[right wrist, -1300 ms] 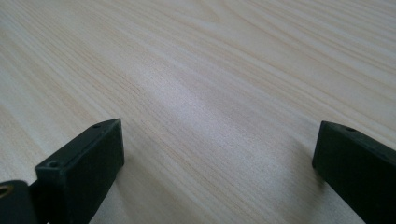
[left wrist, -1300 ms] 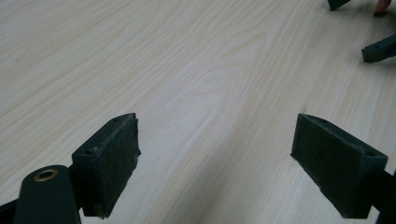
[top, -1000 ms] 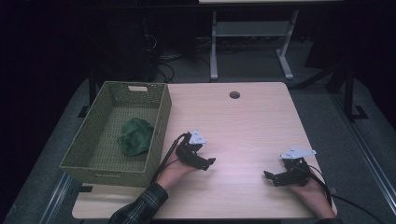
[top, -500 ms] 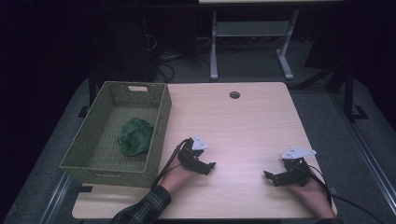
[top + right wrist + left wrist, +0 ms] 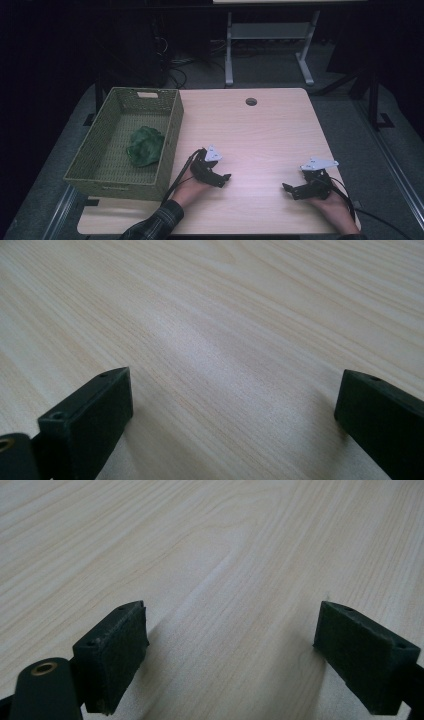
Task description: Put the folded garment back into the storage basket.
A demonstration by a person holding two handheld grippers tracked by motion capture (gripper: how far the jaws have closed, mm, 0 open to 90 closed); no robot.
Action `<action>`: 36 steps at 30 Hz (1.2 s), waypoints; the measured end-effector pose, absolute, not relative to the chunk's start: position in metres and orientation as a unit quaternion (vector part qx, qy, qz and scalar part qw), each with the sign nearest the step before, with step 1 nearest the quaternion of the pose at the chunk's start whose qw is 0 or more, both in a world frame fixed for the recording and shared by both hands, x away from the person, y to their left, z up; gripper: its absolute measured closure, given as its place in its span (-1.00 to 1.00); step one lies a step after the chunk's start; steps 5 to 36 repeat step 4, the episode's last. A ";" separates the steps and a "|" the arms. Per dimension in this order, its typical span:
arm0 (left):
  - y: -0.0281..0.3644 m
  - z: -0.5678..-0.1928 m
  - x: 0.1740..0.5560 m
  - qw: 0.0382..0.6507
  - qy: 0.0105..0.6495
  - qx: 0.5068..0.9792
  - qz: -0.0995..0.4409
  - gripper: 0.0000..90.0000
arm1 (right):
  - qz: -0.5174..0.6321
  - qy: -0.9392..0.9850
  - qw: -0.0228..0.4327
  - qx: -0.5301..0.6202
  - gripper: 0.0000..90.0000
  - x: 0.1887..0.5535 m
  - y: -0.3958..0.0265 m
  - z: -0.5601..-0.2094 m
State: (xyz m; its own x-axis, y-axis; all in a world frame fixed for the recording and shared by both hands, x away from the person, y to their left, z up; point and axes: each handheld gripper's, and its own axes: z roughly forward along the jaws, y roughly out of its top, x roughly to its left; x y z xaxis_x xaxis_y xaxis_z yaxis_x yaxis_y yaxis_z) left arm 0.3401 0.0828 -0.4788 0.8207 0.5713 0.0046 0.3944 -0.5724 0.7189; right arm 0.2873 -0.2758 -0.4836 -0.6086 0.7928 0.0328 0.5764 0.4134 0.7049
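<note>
Pale wood grain under both grippers, nothing between the jaws of either. Left gripper point(image 5: 215, 176) low over the surface point(image 5: 260, 135), just beside the near right corner of the woven basket point(image 5: 97, 165), jaws spread wide and empty. Right gripper point(image 5: 300, 190) well apart from it, near the surface's right front edge, likewise wide open and holding nothing. In the left gripper view, two black pads point(image 5: 112, 655) with bare surface between; same in the right gripper view, pads point(image 5: 87, 420) far apart over plain wood.

Green crumpled cloth point(image 5: 145, 146) inside the basket, lying on its floor toward the right wall, touched by neither gripper.

Judged from this layout: cloth in the basket, hands at rest. Either a finished placing or the pause before a pick; cannot tell which from this alone. Nearest to the cloth: the left gripper.

If a pick comes next: lift the left gripper clear of the basket's right wall, cross over the rim, descend onto the cloth's highest fold, close on a bunched ridge rather than a flat patch. Soft, limp fabric likely, so a deep pinch needed and a straight lift to keep it off the wicker. Right gripper free to steady the basket's near rim.
</note>
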 end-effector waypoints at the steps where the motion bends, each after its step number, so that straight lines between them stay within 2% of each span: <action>1: 0.083 -0.479 0.340 0.372 0.276 0.878 0.118 -0.71 | 0.349 0.826 0.155 0.415 -0.96 0.287 -0.276 -0.484; 36: 0.083 -0.479 0.340 0.372 0.276 0.878 0.118 -0.71 | 0.349 0.826 0.155 0.415 -0.96 0.287 -0.276 -0.484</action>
